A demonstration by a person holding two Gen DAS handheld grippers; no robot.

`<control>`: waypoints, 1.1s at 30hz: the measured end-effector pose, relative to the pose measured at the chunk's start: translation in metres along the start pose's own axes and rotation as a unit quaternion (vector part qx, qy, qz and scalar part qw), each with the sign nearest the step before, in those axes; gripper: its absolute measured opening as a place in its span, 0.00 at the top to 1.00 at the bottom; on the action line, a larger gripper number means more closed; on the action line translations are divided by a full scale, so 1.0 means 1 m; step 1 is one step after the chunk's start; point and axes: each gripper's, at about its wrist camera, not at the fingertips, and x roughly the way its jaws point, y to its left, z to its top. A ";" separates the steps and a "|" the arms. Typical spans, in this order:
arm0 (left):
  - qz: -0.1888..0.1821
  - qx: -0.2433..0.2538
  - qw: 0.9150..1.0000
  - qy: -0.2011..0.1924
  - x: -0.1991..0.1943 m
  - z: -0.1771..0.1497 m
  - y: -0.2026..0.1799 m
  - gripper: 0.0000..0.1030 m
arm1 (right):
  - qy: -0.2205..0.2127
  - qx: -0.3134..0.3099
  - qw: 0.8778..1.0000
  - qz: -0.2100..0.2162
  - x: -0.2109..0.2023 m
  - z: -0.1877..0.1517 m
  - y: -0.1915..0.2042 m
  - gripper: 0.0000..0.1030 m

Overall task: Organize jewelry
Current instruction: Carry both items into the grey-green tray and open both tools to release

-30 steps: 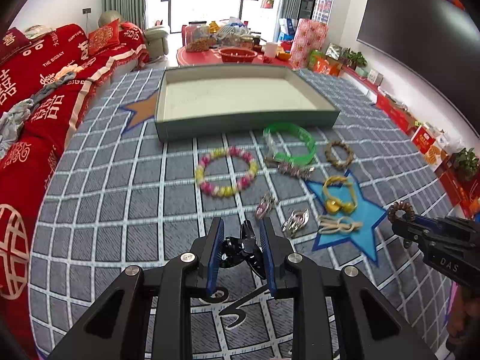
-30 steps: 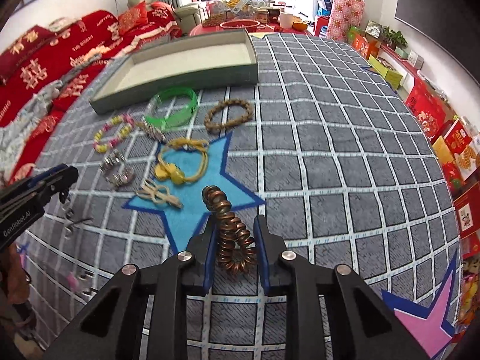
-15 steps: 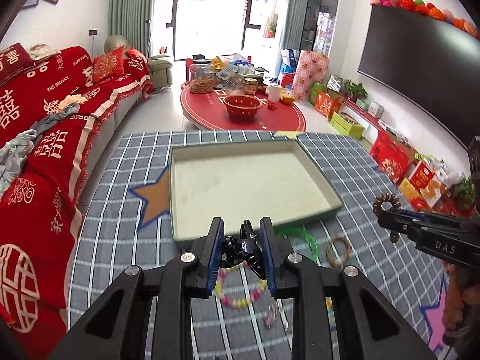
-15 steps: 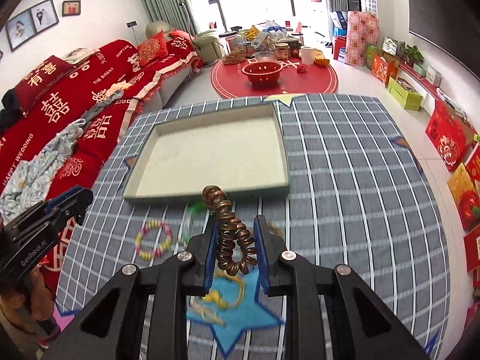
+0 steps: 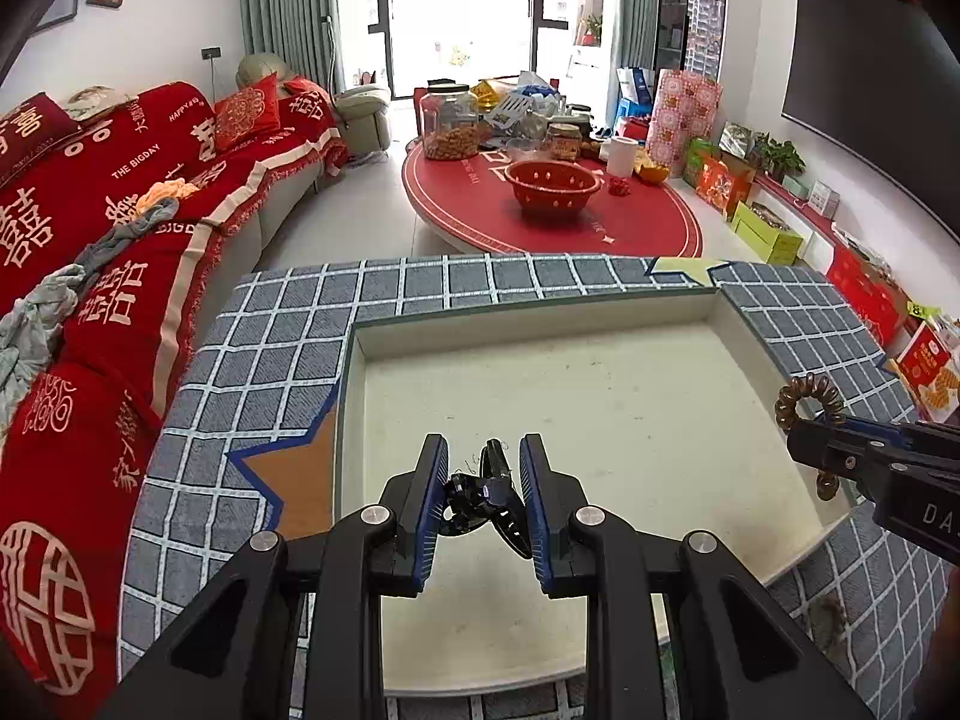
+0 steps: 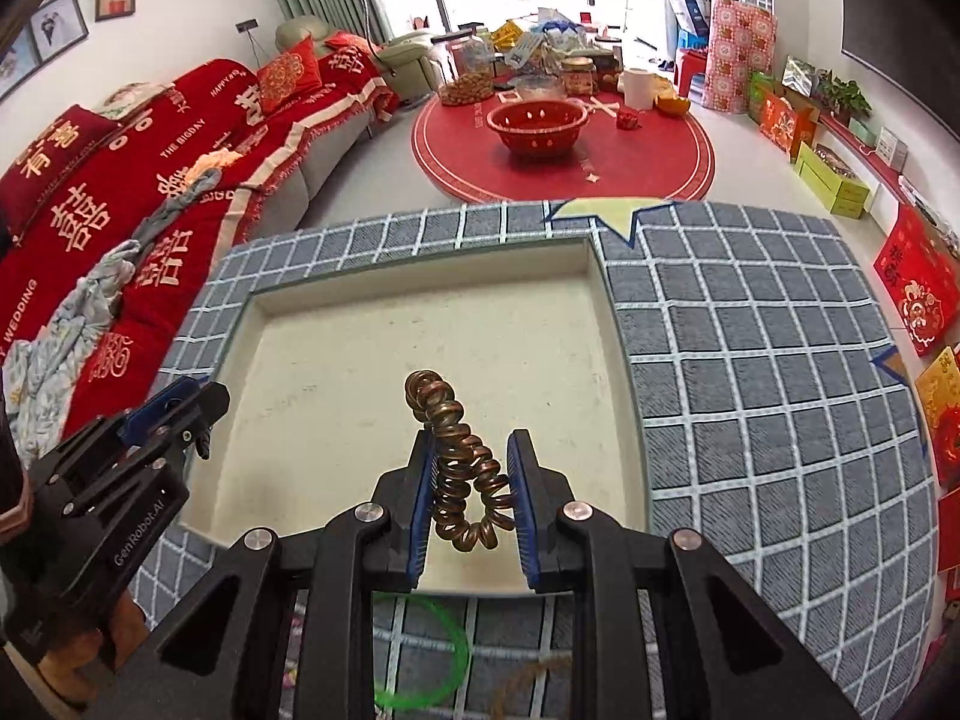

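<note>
Bronze-brown coiled spiral bracelet (image 6: 459, 474) pinched between blue pads of right gripper (image 6: 468, 492), standing up out of the jaws and looping above the fingertips, hanging over the near part of shallow rectangular cream-lined tray with grey-green walls (image 6: 414, 276). Same coil seen from the left wrist camera at the right edge, poking up from the black fingers above the tray's right wall.

Small black hair clip with glossy curved arms (image 5: 483, 495) clamped between blue pads of left gripper (image 5: 483, 504), held above the tray's near-left floor (image 5: 600, 396). Tray floor bare apart from faint smudges.

Tray resting on grey plaid carpet with white grid lines (image 6: 750, 360); orange star patch (image 5: 294, 474) touching the tray's left wall, pale yellow star patch (image 6: 606, 210) at its far right corner. Translucent green bangle (image 6: 420, 660) lying on the carpet just beside the tray's near wall, partly hidden under the right gripper's frame.

Beyond the carpet: red round table mat (image 5: 552, 222) with red perforated bowl (image 5: 552, 186); red-covered sofa (image 5: 90, 222) along the left.
</note>
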 end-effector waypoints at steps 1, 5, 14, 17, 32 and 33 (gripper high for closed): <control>0.003 0.002 1.000 0.004 0.006 -0.002 -0.002 0.63 | 0.005 0.001 1.000 -0.002 0.010 0.001 0.000 0.75; 0.018 0.009 1.000 0.017 0.023 -0.009 -0.006 0.63 | 0.020 0.005 1.000 -0.010 0.035 0.000 -0.003 0.75; 0.043 0.014 0.998 0.043 0.039 -0.019 -0.011 0.62 | 0.042 0.034 0.999 -0.006 0.059 -0.013 -0.013 0.63; 0.047 0.015 0.998 0.048 0.041 -0.019 -0.010 0.62 | 0.043 0.034 0.998 -0.003 0.058 -0.012 -0.010 0.49; 0.040 -0.012 0.999 -0.014 -0.003 -0.008 -0.003 0.00 | -0.009 0.070 0.997 0.036 0.006 -0.008 -0.014 0.35; 0.040 -0.011 0.999 -0.025 -0.012 -0.008 -0.002 0.00 | -0.012 0.074 0.996 0.041 0.000 -0.010 -0.016 0.32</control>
